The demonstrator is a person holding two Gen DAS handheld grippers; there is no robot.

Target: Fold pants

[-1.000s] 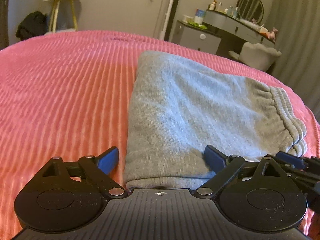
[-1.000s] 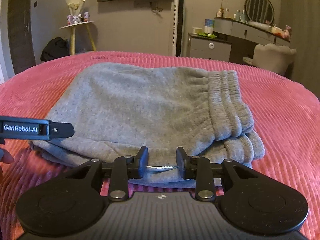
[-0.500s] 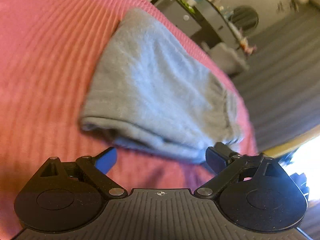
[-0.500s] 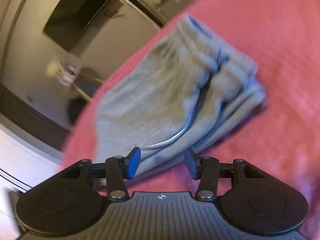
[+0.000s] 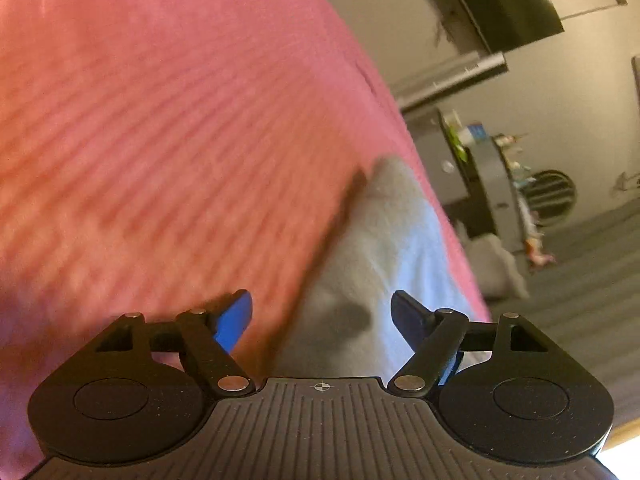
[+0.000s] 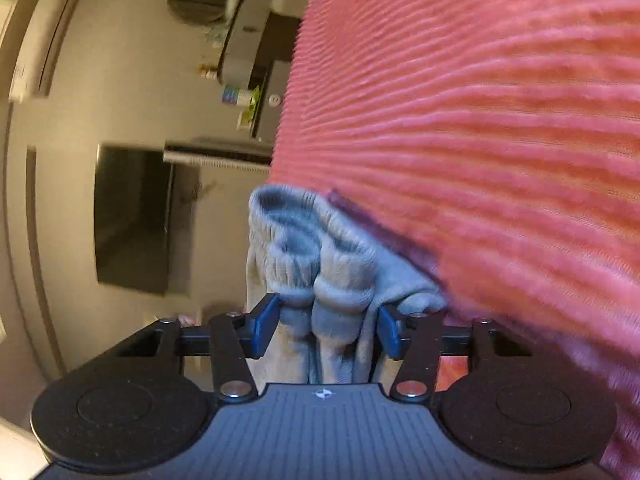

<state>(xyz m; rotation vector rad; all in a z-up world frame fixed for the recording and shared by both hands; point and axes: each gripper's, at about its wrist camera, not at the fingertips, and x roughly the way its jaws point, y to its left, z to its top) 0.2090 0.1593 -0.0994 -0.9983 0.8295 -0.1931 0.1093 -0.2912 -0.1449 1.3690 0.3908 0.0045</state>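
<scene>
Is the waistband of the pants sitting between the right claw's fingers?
Yes, the bunched waistband of the pants sits between the right claw fingers.

Open pink bedspread point(image 5: 160, 120) left of pants point(image 5: 384, 248), dresser point(image 5: 484, 184) beyond bed edge.

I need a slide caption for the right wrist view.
Right gripper straddles the bunched waistband of grey pants on a pink bedspread.

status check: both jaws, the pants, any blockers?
Left gripper open, just narrowing, over pants' edge, no grip. Right gripper just widening, jaws straddling bunched waistband; clamp unclear. Pink bedspread unobstructed.
</scene>
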